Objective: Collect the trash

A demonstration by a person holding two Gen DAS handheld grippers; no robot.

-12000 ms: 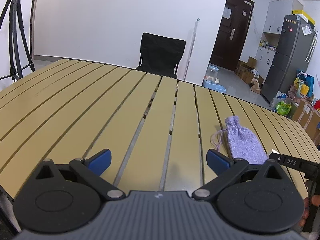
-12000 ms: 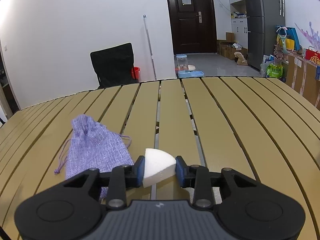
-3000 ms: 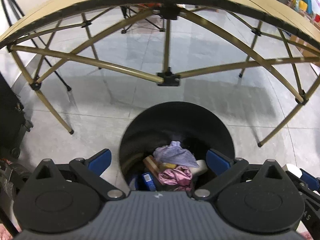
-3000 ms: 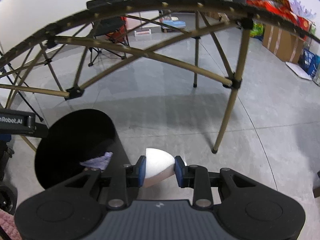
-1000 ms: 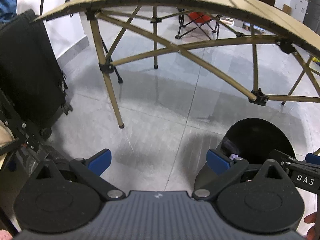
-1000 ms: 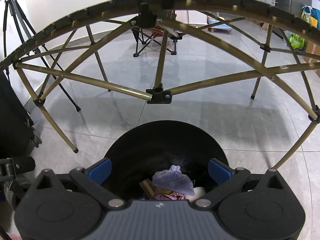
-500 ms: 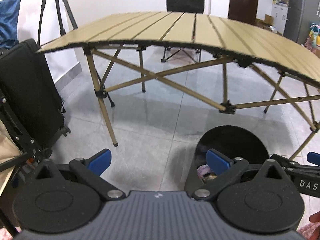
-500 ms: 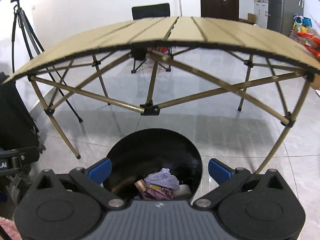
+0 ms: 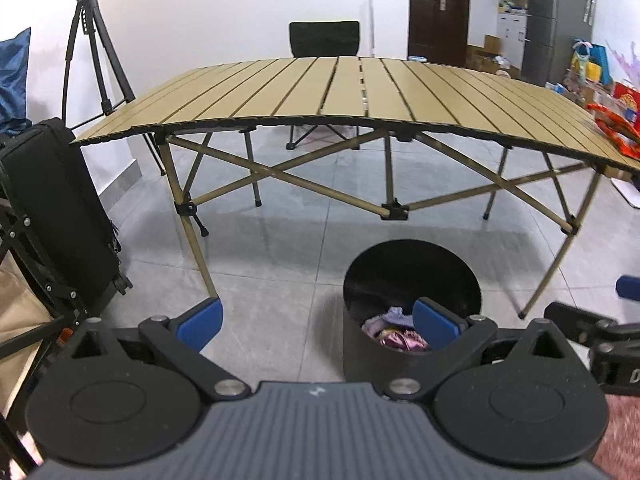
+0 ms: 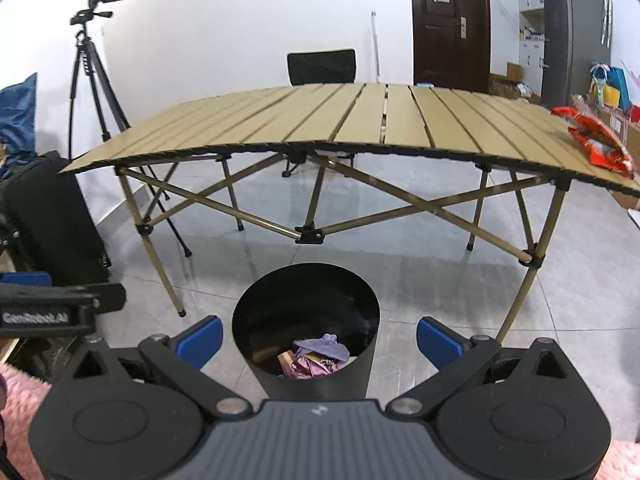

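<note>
A black round trash bin (image 10: 306, 288) stands on the floor in front of the folding table (image 10: 360, 124); it also shows in the left wrist view (image 9: 412, 264). Inside lie a purple pouch (image 10: 322, 345) and pink crumpled trash (image 10: 308, 366). A red snack bag (image 10: 596, 140) lies at the table's right edge, also visible in the left wrist view (image 9: 614, 128). My right gripper (image 10: 319, 338) is open and empty above the bin. My left gripper (image 9: 318, 320) is open and empty, to the left of the bin.
A black case (image 9: 56, 216) and a tripod (image 9: 94, 48) stand at the left. A black chair (image 10: 321, 66) is behind the table. The table's crossed legs (image 10: 308, 234) rise behind the bin. Grey tiled floor (image 9: 280, 248) lies around it.
Both grippers have risen and pulled back from the bin; the tabletop now shows from above. The white foam piece left the right gripper earlier and both stay open.
</note>
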